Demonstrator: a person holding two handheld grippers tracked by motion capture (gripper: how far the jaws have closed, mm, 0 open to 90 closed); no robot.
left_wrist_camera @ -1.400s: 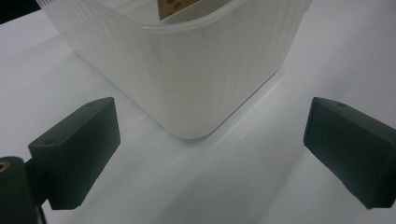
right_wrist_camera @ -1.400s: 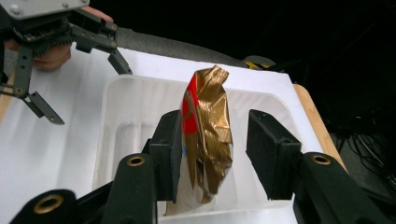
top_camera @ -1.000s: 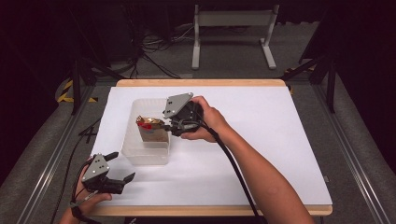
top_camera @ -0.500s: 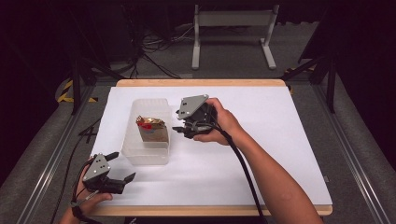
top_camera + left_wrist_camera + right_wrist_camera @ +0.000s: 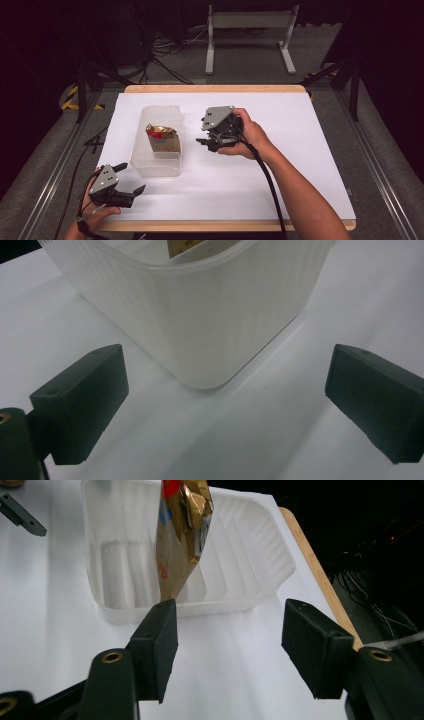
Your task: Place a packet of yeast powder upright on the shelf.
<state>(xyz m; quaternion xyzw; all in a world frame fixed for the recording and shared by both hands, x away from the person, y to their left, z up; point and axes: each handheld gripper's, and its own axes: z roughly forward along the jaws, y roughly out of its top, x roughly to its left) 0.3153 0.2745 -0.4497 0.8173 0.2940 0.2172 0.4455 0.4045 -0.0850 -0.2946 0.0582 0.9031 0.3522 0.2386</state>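
Dark room, grey floor strewn with black cables at eleven o'clock. White metal stand at twelve, beyond a wooden table under white paper. Yellow-black tape at nine.

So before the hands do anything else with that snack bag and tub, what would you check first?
1. Gold snack bag standing inside the clear tub: ok.
2. Right gripper let go of the bag, jaws just opening with nothing between them: ok.
3. Right gripper clear of the tub, on its right side: ok.
4. Left gripper open and empty near the tub's corner: ok.
5. Tub fully on the white table: ok.
6. Bag steady on its own: cannot tell.
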